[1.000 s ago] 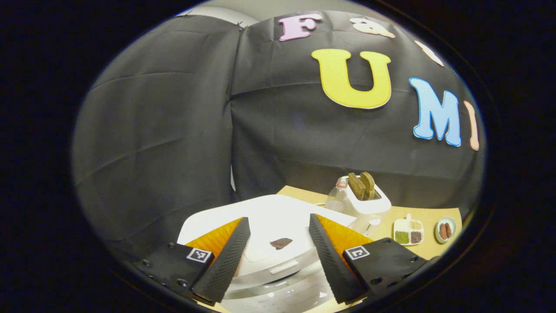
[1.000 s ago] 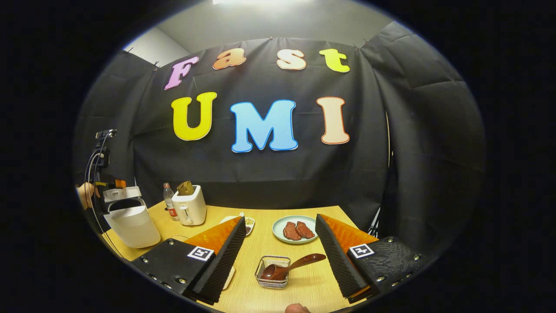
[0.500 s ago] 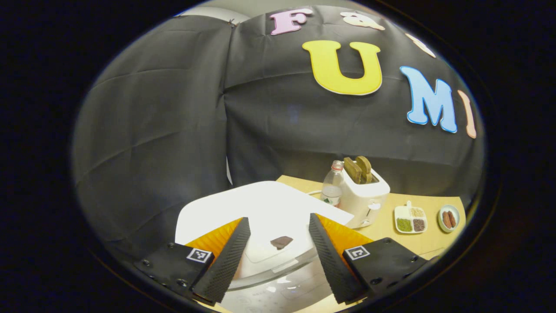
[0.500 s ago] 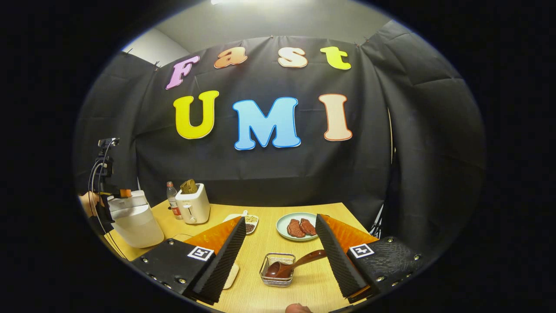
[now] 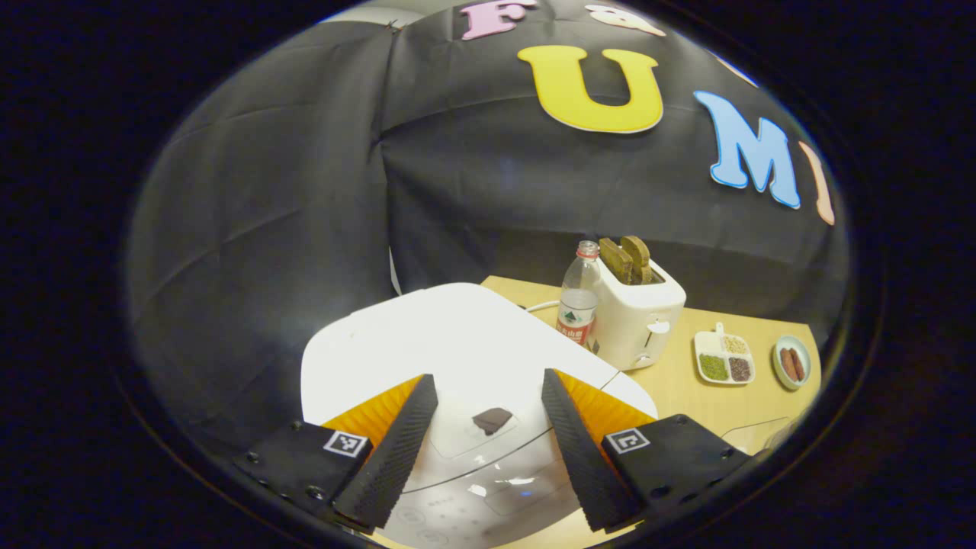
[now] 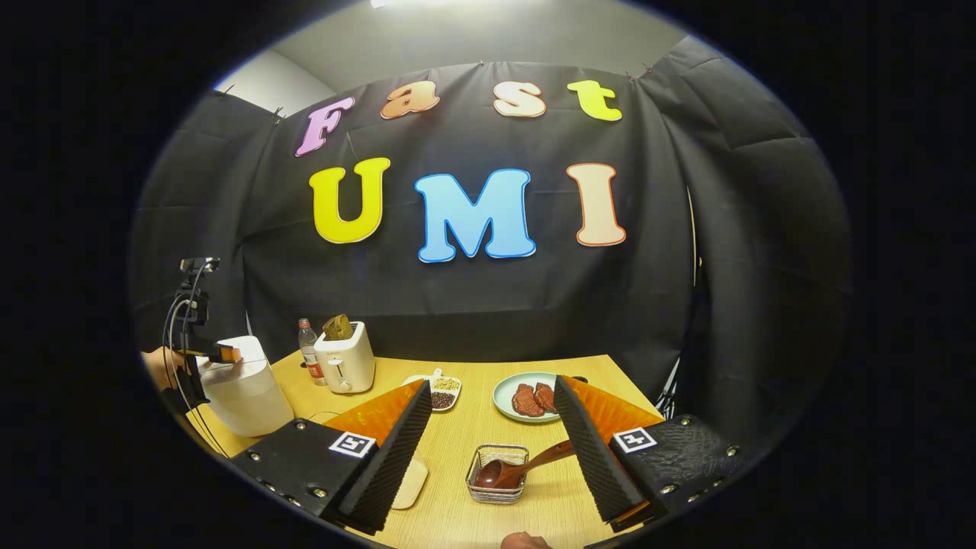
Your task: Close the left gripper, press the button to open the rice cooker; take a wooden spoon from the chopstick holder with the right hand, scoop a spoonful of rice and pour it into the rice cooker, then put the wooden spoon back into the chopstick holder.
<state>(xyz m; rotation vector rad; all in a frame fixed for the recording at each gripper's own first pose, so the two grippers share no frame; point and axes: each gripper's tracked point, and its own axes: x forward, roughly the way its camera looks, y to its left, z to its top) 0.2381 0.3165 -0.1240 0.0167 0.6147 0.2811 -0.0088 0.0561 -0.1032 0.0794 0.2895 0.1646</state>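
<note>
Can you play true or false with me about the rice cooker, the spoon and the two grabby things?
1. The rice cooker lid is down. True.
2. The wooden spoon is clamped in the right hand-held gripper. False: it lies in the wire chopstick holder, and the fingers are spread wide, not touching it.
3. The left hand-held gripper is open above the rice cooker. True.
4. The toaster is empty. False: two brown slices stick out of its top.
5. A bottle stands right beside the toaster. True.
6. The plate holds green beans. False: it holds reddish-brown pieces of food.
</note>
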